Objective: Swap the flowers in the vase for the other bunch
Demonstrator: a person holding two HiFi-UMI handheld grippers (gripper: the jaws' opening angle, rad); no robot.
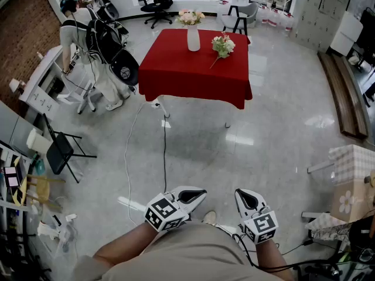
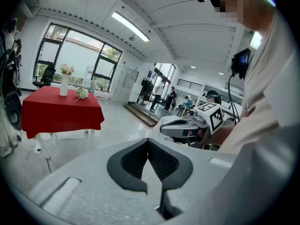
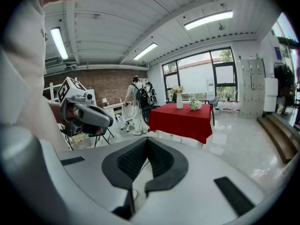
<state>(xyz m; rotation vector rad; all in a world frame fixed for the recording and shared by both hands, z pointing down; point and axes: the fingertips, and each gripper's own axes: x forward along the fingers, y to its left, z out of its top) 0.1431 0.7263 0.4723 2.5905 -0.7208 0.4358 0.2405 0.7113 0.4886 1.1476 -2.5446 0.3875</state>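
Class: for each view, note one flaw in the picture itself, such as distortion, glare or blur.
Head view: fisheye curves the room's edges, and glare sits on the glossy floor beside the red table. Left gripper view: black corners, ceiling lights blown white. Right gripper view: black corners, windows washed pale.

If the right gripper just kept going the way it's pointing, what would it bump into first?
The right gripper tilts down: probably the floor, short of the red table, though depth is unclear.
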